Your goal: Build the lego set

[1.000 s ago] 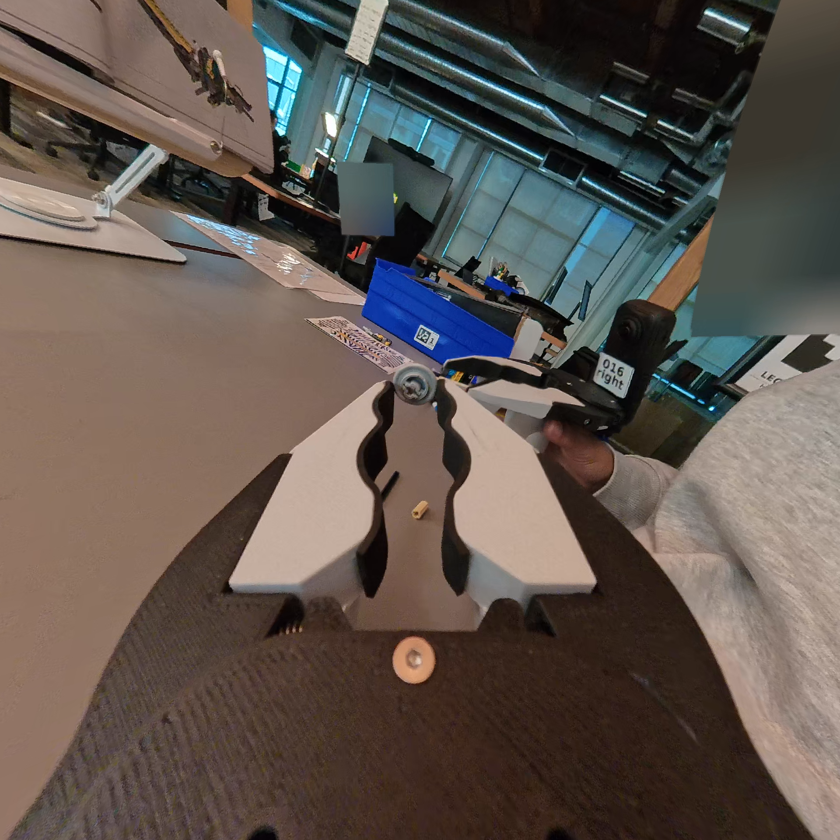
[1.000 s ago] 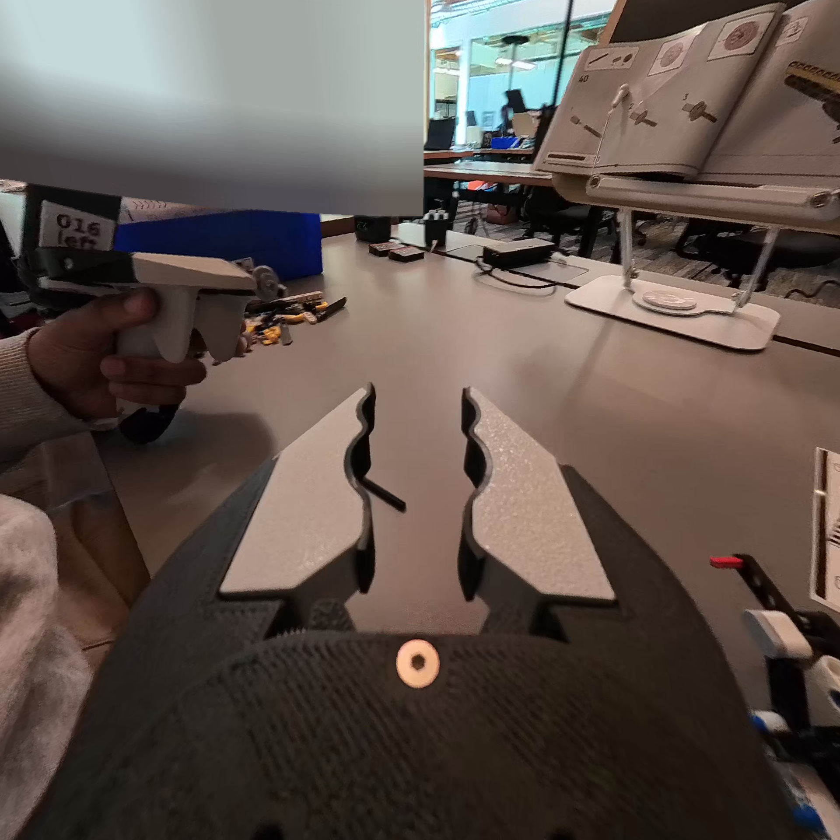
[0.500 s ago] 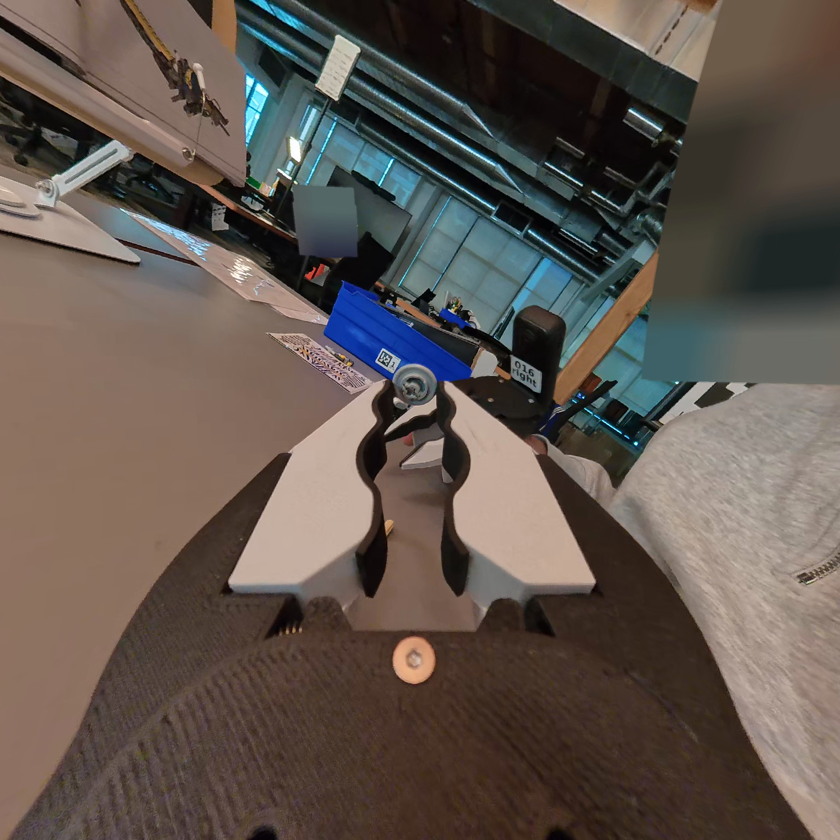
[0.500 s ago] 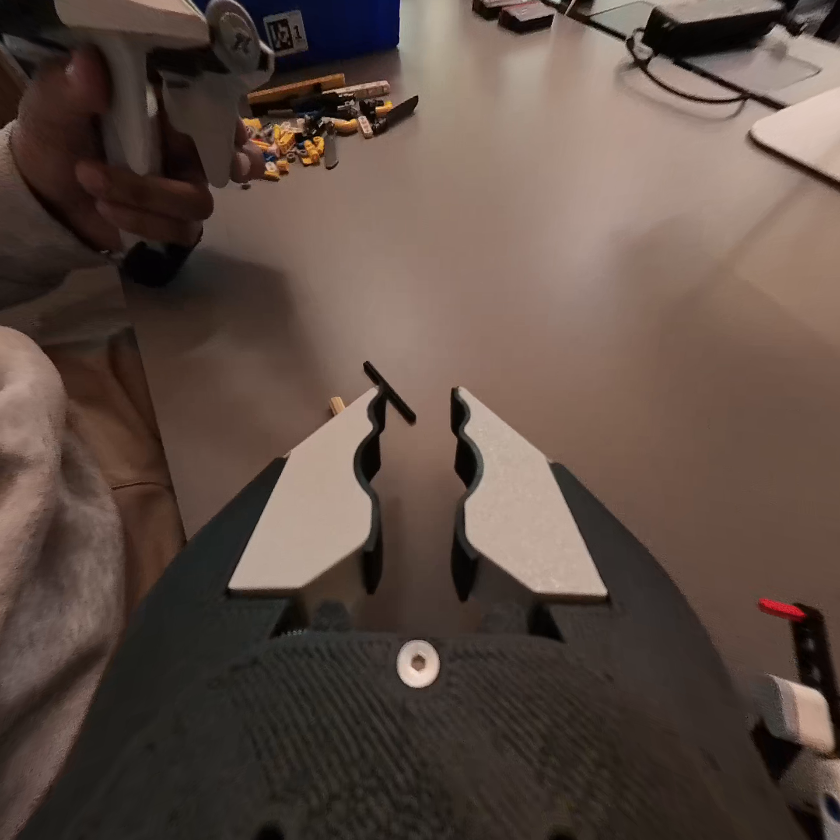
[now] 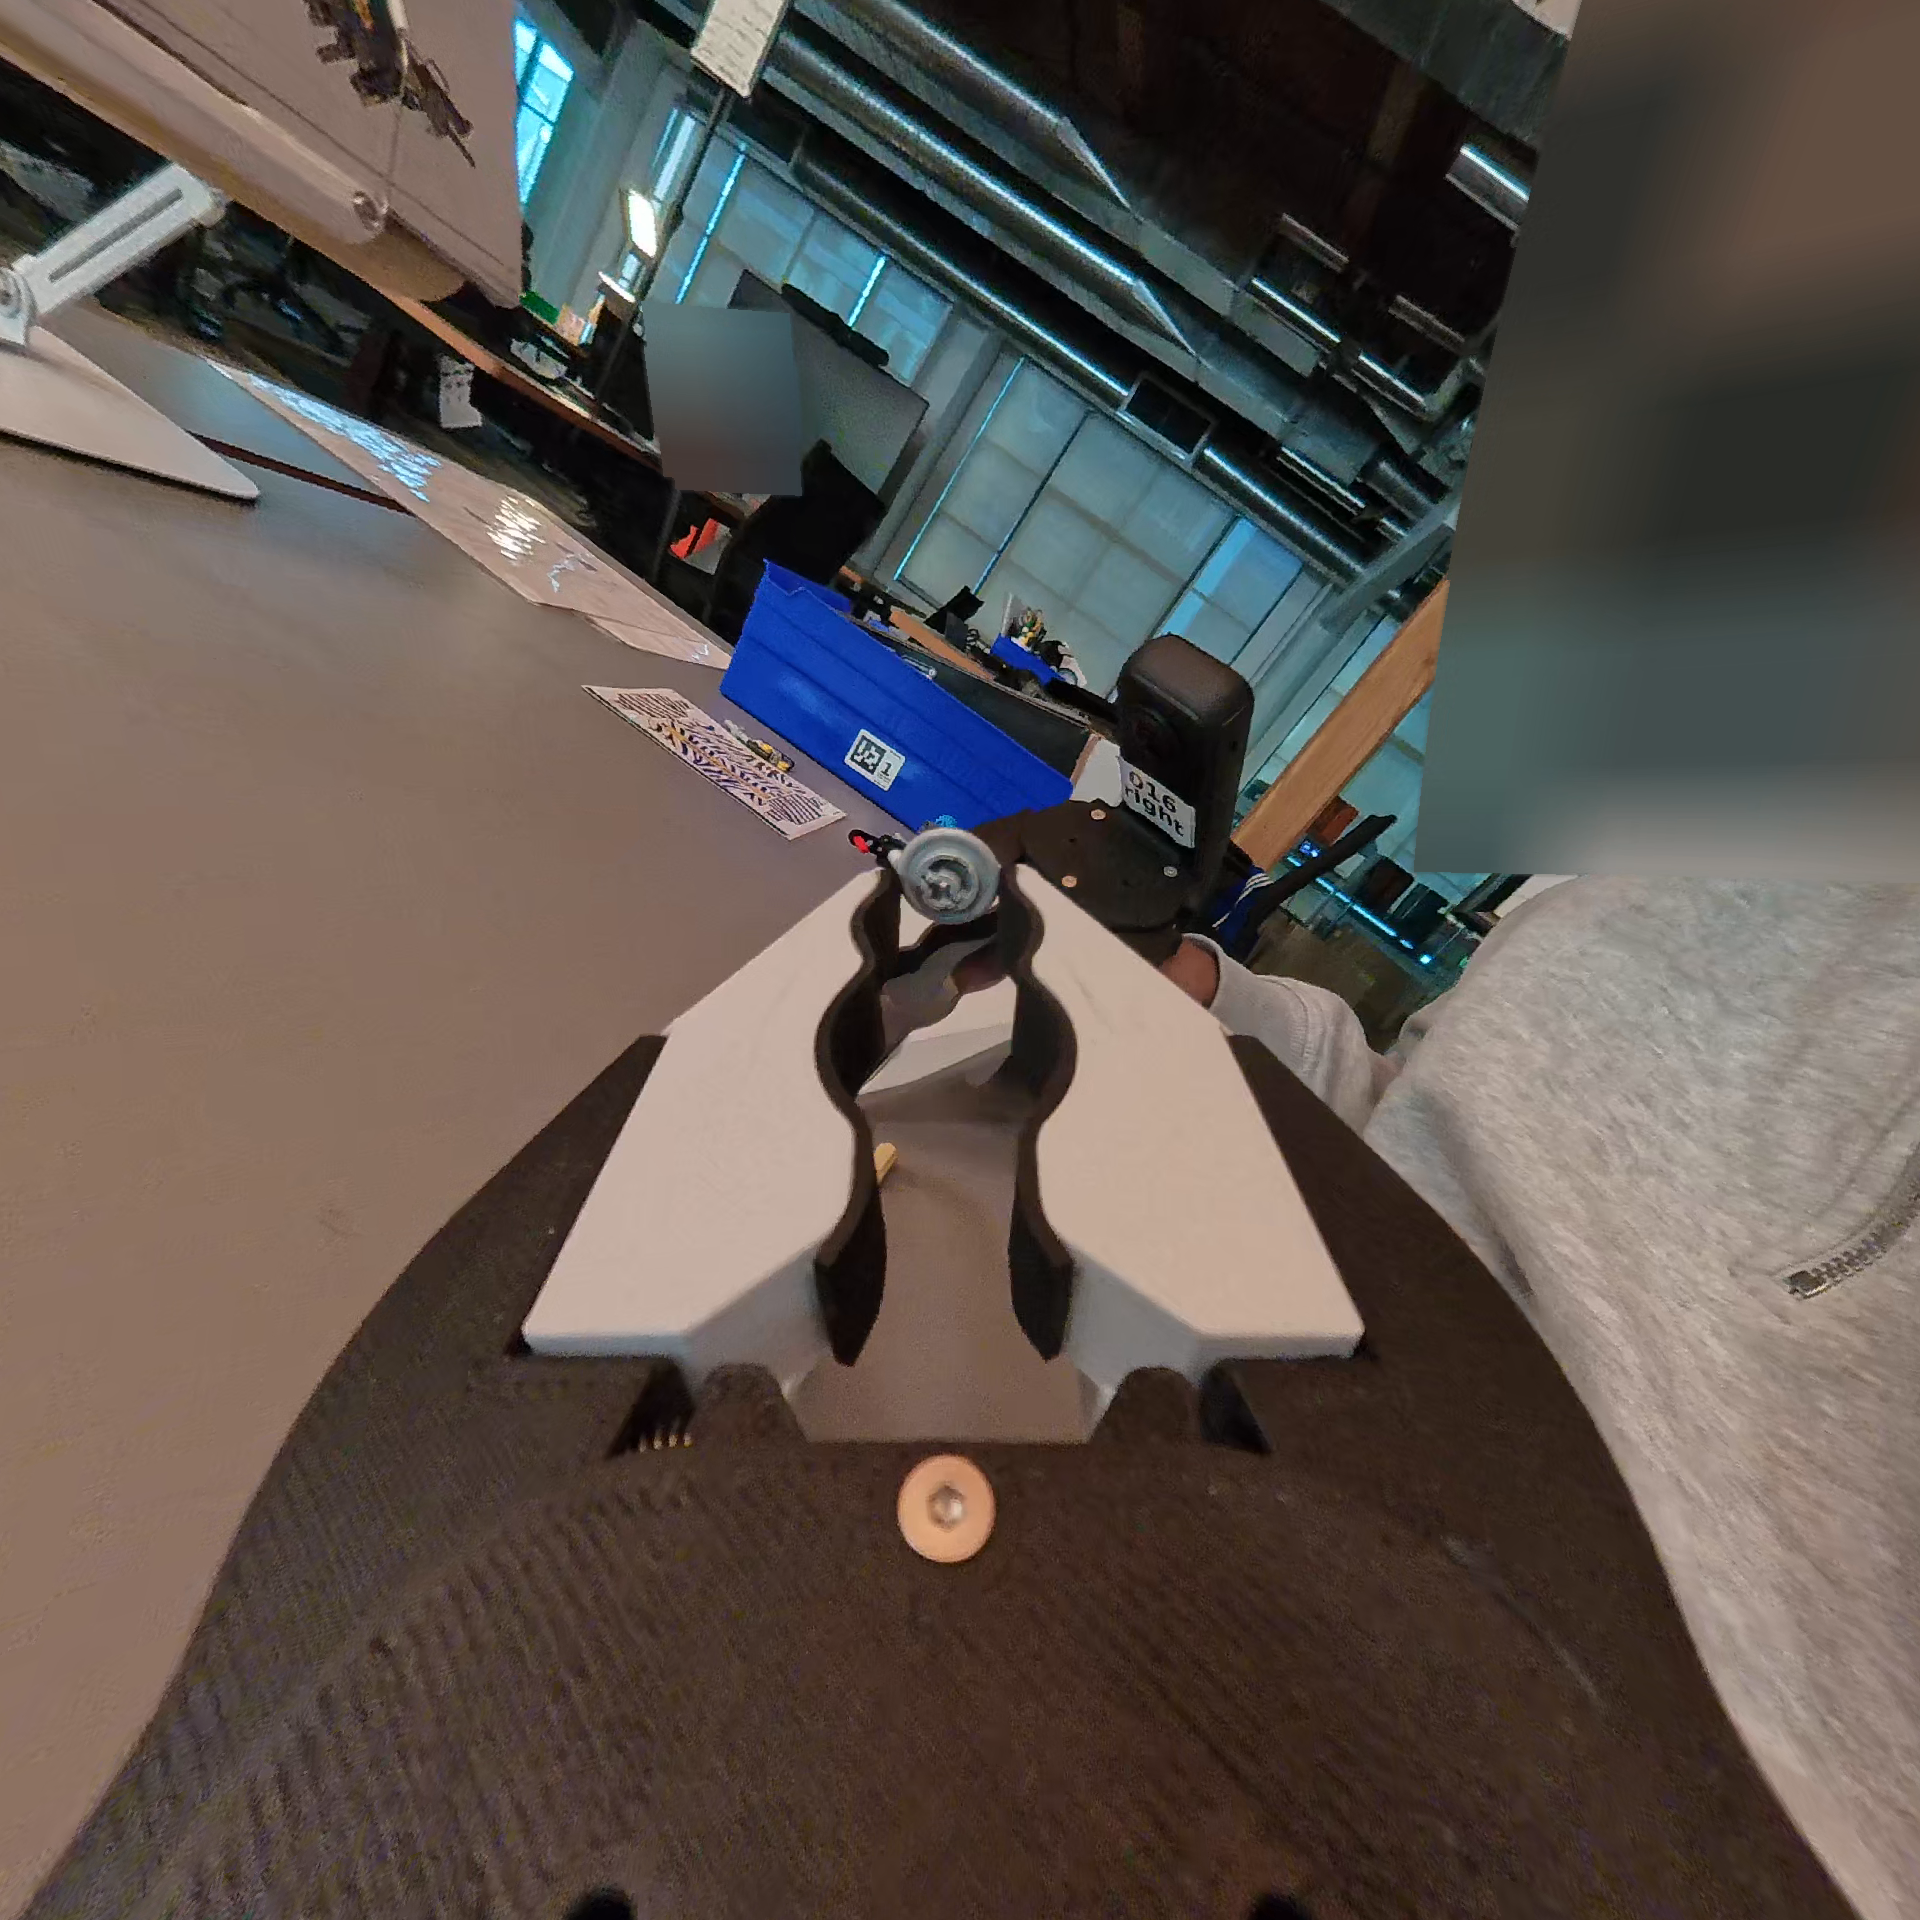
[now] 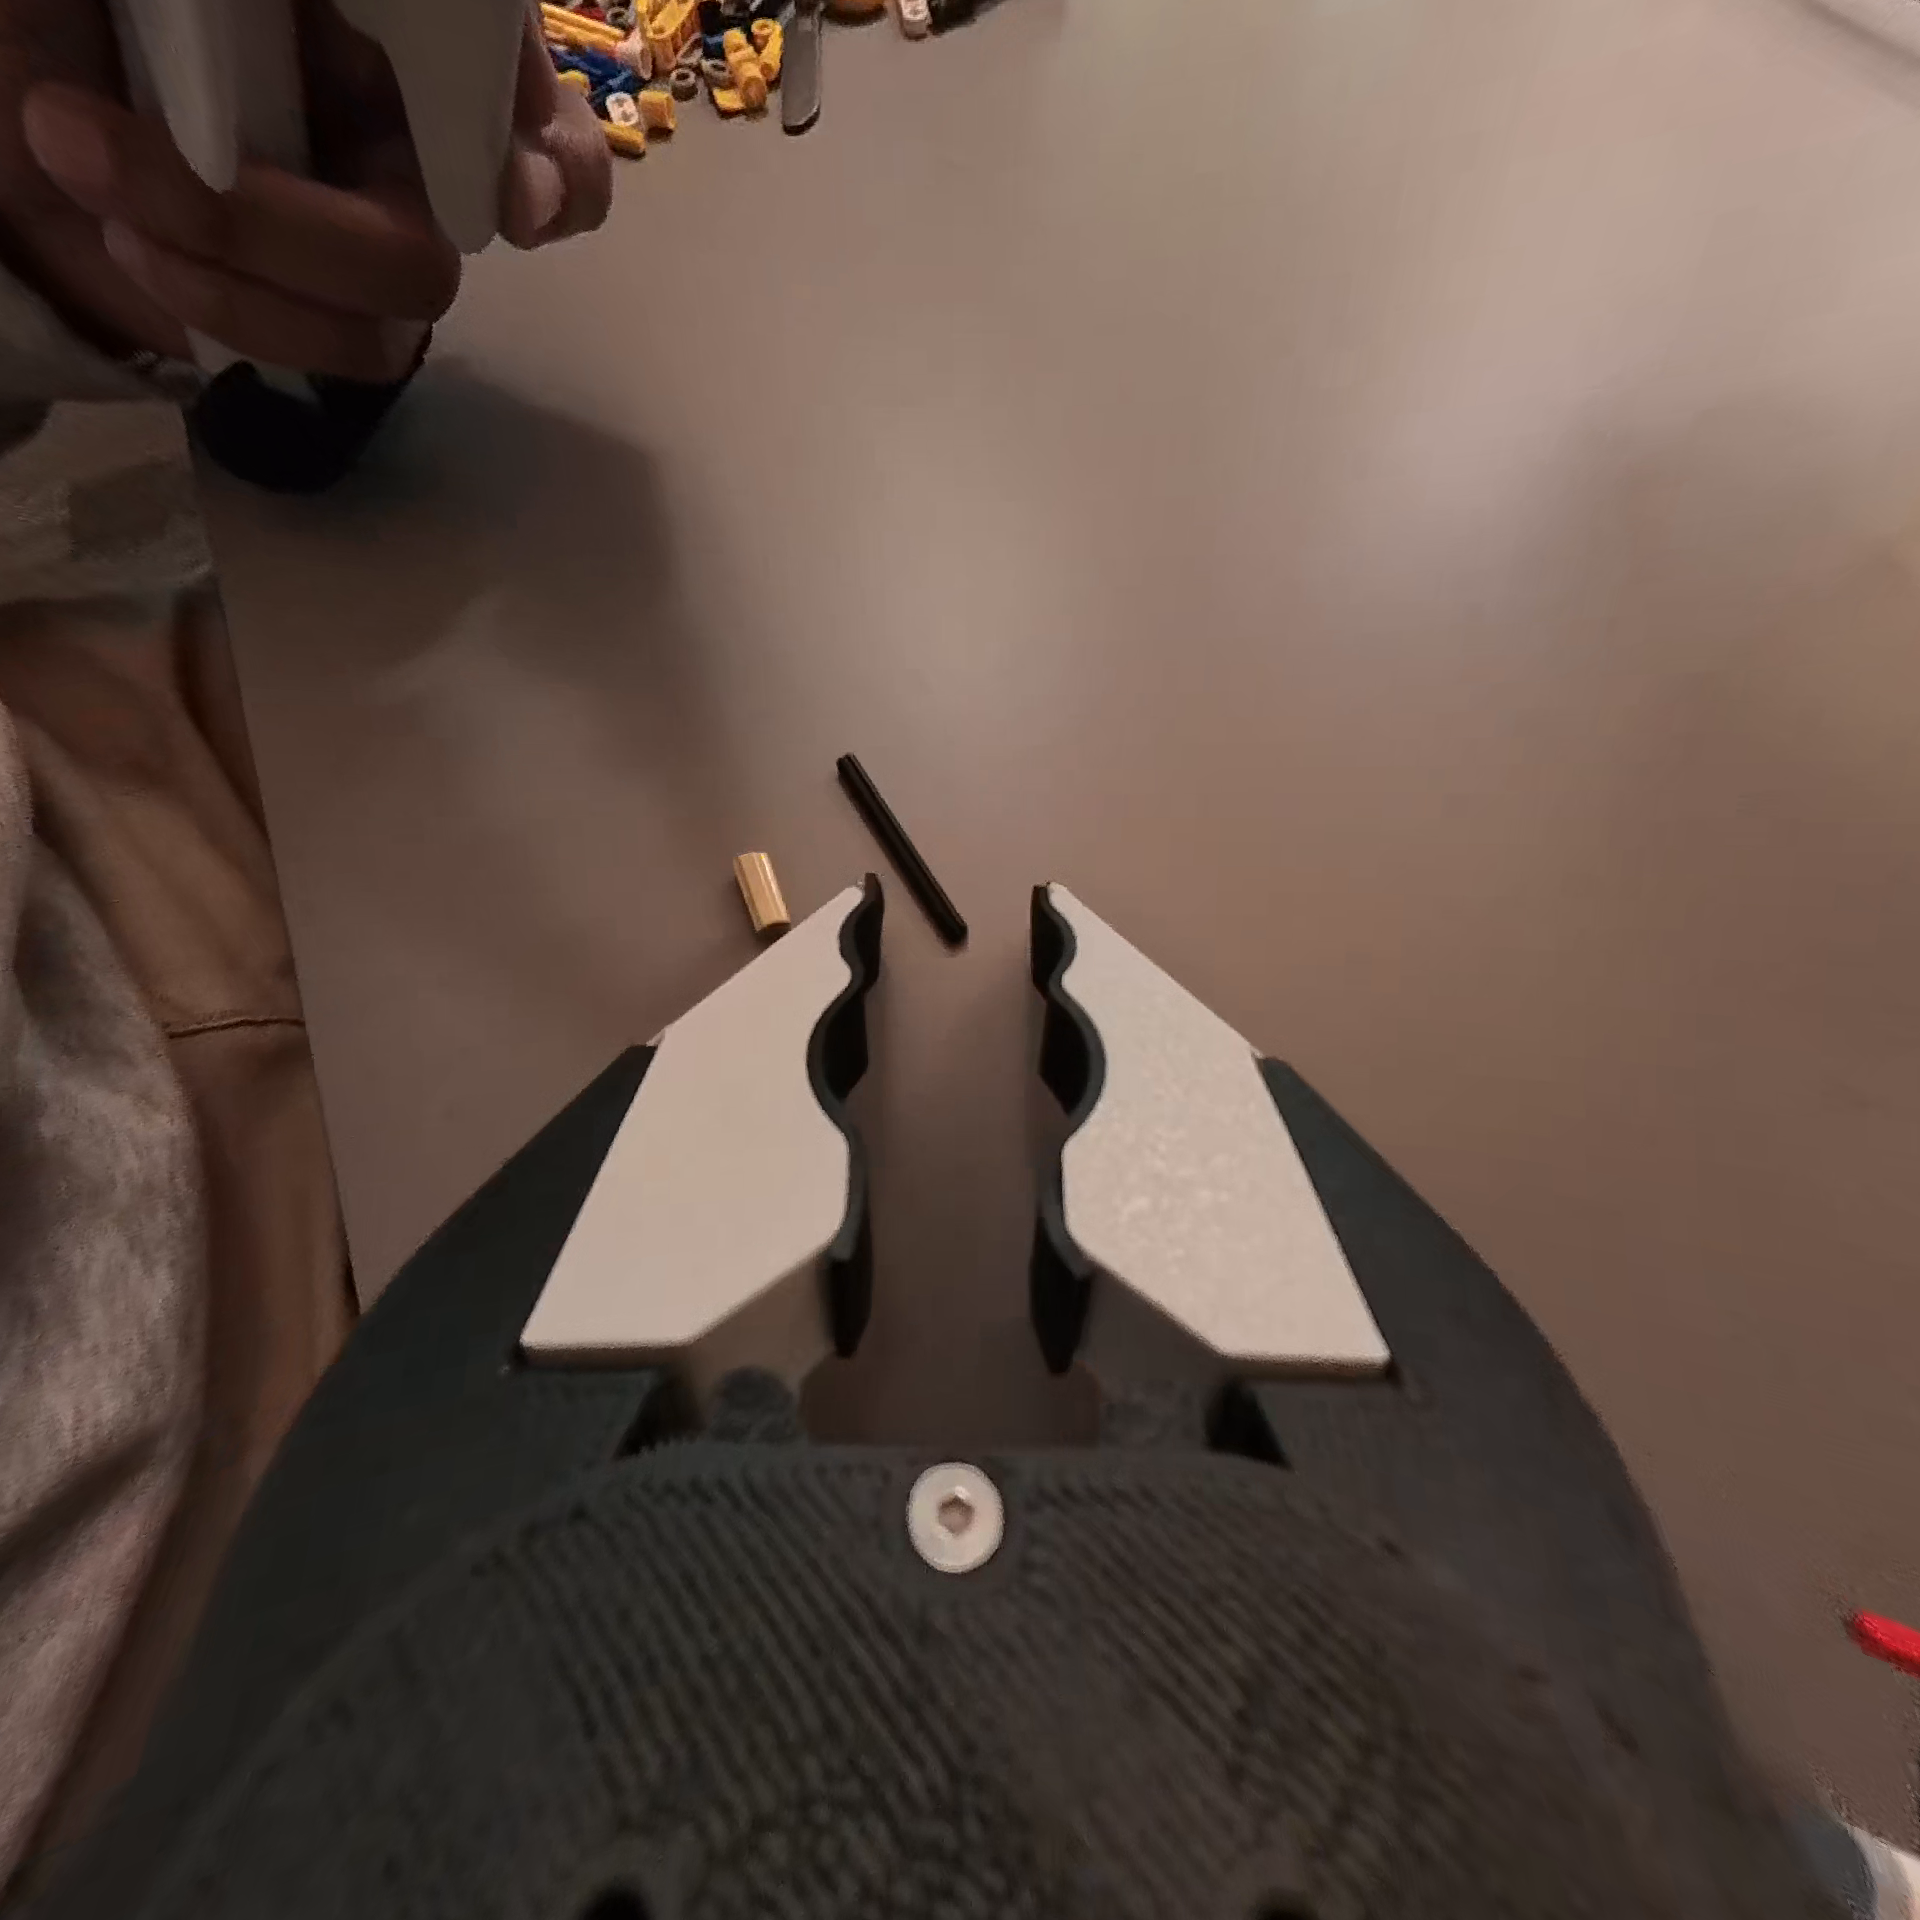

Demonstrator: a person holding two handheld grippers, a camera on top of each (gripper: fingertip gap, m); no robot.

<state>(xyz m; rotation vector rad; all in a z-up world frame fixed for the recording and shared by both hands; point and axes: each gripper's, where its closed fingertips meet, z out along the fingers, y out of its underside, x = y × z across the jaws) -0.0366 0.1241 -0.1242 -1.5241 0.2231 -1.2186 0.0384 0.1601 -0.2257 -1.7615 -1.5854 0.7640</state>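
Left hand-held gripper clenched on grey wheel piece, right hand-held gripper released above black axle (tan pin half hidden in left view), counter.

The axle lies on the counter just ahead of the right gripper, angled away to the left. The short bush lies just left of the axle, apart from it. The loose parts pile lies well beyond both. The bin stands at the counter's far side, with the patterned sheet left of it.
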